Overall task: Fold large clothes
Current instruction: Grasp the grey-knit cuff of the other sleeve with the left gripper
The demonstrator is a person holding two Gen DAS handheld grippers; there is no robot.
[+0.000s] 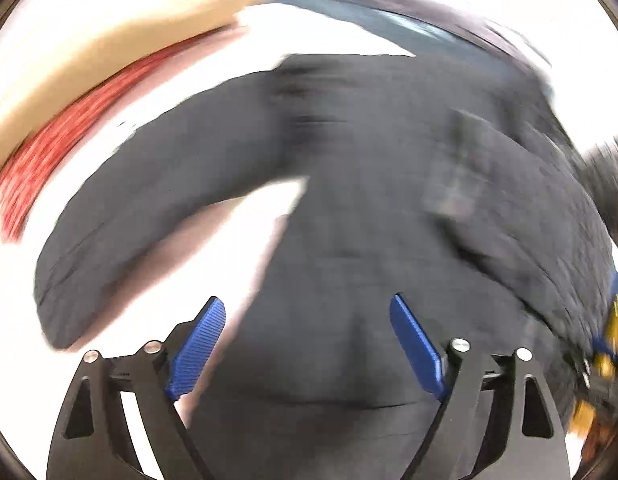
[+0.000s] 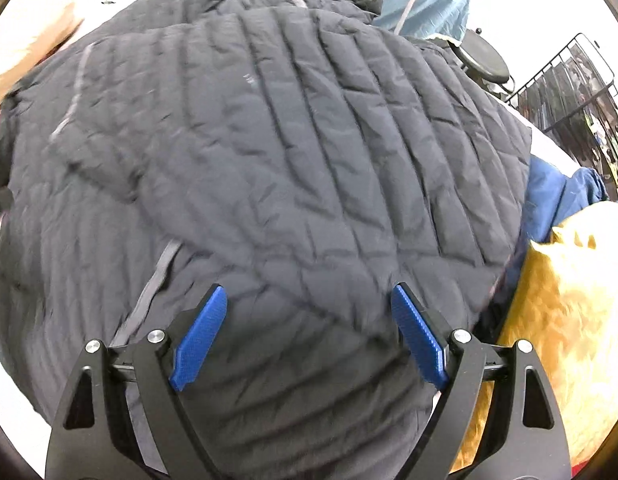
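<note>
Dark quilted jacket (image 2: 277,152) lies spread on the white bench (image 1: 341,28), right under and ahead of both tongs. Looks puffy, soft, light and slick, so pinch a hem or sleeve cuff. Left tongs (image 1: 307,344) apart, empty; right tongs (image 2: 307,332) apart, empty. Sleeve (image 1: 141,216) trails left of left tongs; view blurred, so edge probably free. Yellow fabric (image 2: 569,320) crowds the right; bare bench left.

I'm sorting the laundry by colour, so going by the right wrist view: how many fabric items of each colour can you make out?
Black: 1, the quilted jacket
Navy blue: 1, a garment beside the jacket
Light blue: 1, a cloth behind the jacket
Yellow: 1, a fabric item on the right
Total: 4

Both grippers, left and right, are open above the jacket.
</note>
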